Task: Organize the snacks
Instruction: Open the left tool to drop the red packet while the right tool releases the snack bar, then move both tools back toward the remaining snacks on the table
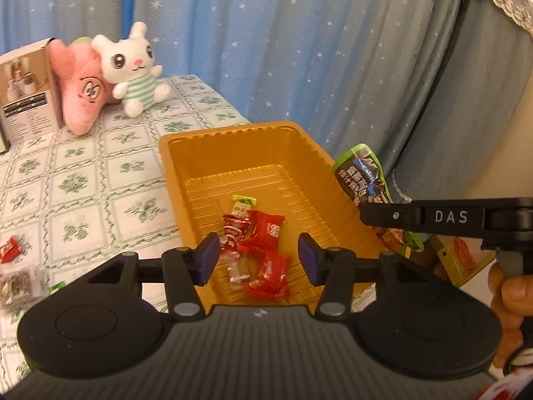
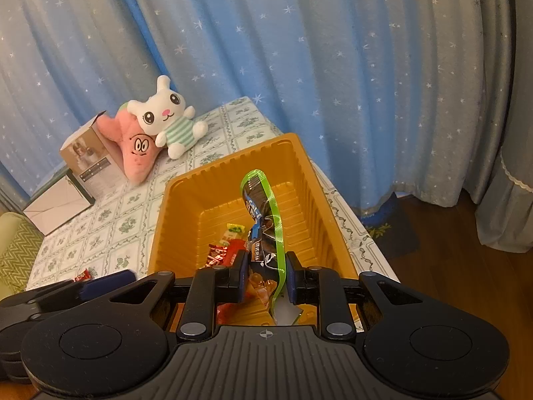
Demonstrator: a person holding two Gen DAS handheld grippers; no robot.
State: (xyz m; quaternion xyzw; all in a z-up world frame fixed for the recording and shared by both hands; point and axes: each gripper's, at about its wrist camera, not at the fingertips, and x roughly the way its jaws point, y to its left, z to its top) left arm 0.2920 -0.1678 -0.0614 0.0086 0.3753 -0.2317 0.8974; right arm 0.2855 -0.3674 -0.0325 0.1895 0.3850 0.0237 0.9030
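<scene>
Snacks in red wrappers (image 1: 263, 253) are seen lying on the floor of the orange tray (image 1: 186, 166), above which the left gripper (image 1: 259, 256) is held with its jaws spread and nothing between them. A green-edged snack packet (image 2: 266, 230) is clamped upright in the right gripper (image 2: 266, 276) over the tray's right side, on the floral tablecloth (image 1: 83, 180).

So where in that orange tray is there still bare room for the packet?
The far half of the tray is bare, between its back wall and the yellow candy. The near end is crowded with red candies. The right gripper holds the packet above.
</scene>
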